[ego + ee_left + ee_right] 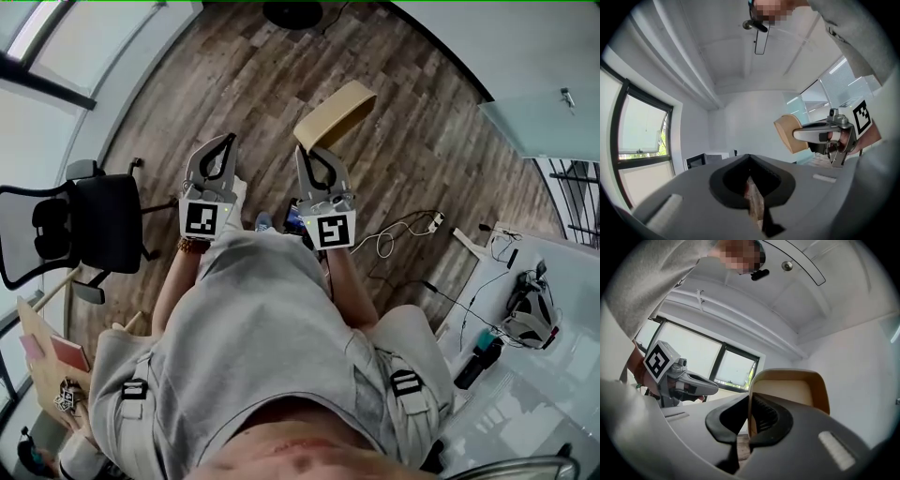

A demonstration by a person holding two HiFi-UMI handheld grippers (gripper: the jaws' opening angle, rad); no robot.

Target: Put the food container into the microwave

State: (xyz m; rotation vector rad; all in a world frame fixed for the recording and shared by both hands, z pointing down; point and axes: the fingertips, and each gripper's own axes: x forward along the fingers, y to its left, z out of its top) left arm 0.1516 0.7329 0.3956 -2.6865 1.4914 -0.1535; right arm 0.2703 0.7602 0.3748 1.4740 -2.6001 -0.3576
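The food container [336, 114] is a tan, open tub, held tilted over the wooden floor ahead of the person's torso. My right gripper [306, 150] is shut on its rim. In the right gripper view the container's [790, 390] wall passes between the closed jaws of that gripper [750, 401]. My left gripper [225, 141] hovers beside it on the left, shut with nothing in it. The left gripper view has its own jaws [750, 158] pressed together, and the container [788, 133] and right gripper [820, 135] off to the right. No microwave is clearly visible.
A black office chair [84, 225] stands at the left. Cables [403, 230] trail across the floor toward a white desk [562, 272] at the right with a headset on it. A dark-fronted box [696, 161] sits by the far wall. Windows line the left side.
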